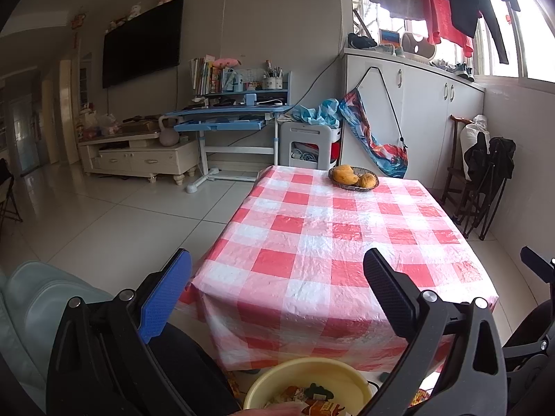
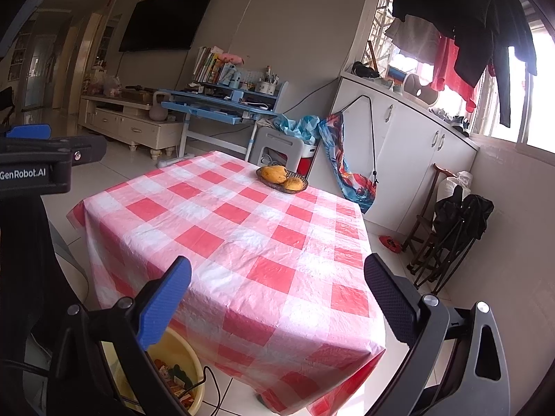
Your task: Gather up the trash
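Both grippers hang in the air at the near end of a table (image 1: 333, 228) covered with a red-and-white checked plastic cloth. The left gripper (image 1: 277, 267) fills the bottom of its view with its jaws spread wide, blue pad on the left and black pad on the right, nothing between them. The right gripper (image 2: 277, 270) is equally wide and empty in the lower part of its own view, and the left gripper's body also shows at the left edge of that frame.

The trash (image 1: 312, 398) sits in a yellow plastic basin (image 1: 277, 378) on the floor just beside the table's near end, at the bottom centre of the left view. It is a heap of crumpled snack wrappers. The same basin (image 2: 182, 350) appears at the bottom left of the right view, partly behind the blue finger.

Toward the far end of the table, a shallow woven basket (image 2: 281, 179) holds two yellow-orange mangoes (image 2: 274, 174). The rest of the cloth is bare.
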